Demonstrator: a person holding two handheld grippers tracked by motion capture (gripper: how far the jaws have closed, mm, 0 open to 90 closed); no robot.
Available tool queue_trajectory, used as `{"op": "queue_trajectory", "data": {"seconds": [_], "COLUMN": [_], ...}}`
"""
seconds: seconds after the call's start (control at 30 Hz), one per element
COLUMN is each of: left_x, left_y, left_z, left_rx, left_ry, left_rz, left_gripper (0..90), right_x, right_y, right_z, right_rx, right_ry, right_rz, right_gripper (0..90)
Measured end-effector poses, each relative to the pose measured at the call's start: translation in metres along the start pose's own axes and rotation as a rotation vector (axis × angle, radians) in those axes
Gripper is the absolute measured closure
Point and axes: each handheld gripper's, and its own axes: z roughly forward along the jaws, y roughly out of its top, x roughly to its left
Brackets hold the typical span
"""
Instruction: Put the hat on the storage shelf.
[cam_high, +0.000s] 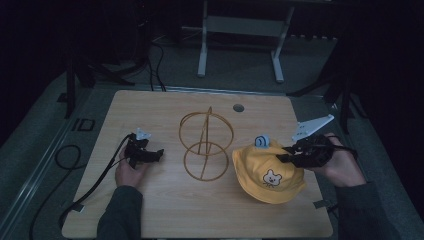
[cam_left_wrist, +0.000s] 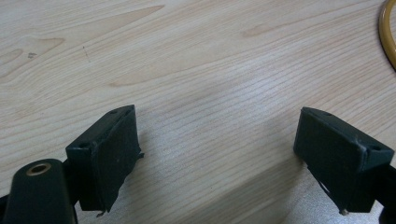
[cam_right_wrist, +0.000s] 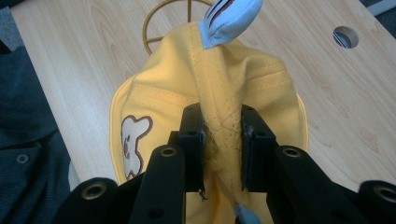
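A yellow sun hat (cam_high: 267, 172) with a bear patch and a small blue ear lies on the right half of the wooden table (cam_high: 150, 107). My right gripper (cam_high: 285, 155) is shut on a fold of the hat's crown (cam_right_wrist: 219, 126); the blue ear (cam_right_wrist: 231, 18) sticks up beyond the jaws. A gold wire stand (cam_high: 206, 145) made of two rings on a post sits at the table's middle. My left gripper (cam_high: 159, 153) rests low over bare wood to the left of the stand, jaws wide apart with nothing between them (cam_left_wrist: 217, 154).
A round cable hole (cam_high: 238, 107) sits near the table's far edge. A black cable (cam_high: 95, 182) trails from the left gripper off the front left corner. A white frame's legs (cam_high: 202, 60) stand on the floor beyond the table.
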Motion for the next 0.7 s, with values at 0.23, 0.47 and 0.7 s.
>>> {"op": "queue_trajectory", "data": {"seconds": [0.23, 0.47, 0.7], "left_x": [0.0, 0.0, 0.0], "left_y": [0.0, 0.0, 0.0], "left_z": [0.0, 0.0, 0.0], "left_rx": [0.0, 0.0, 0.0], "left_ry": [0.0, 0.0, 0.0], "left_rz": [0.0, 0.0, 0.0], "left_gripper": [13.9, 13.9, 13.9], "right_x": [-0.003, -0.007, -0.011], "right_y": [0.002, 0.005, 0.008], "right_z": [-0.005, -0.012, -0.02], "right_rx": [-0.024, -0.056, -0.084], "right_ry": [-0.006, -0.017, -0.032], "right_rz": [0.007, 0.022, 0.033], "right_gripper": [74.5, 74.7, 74.8]}}
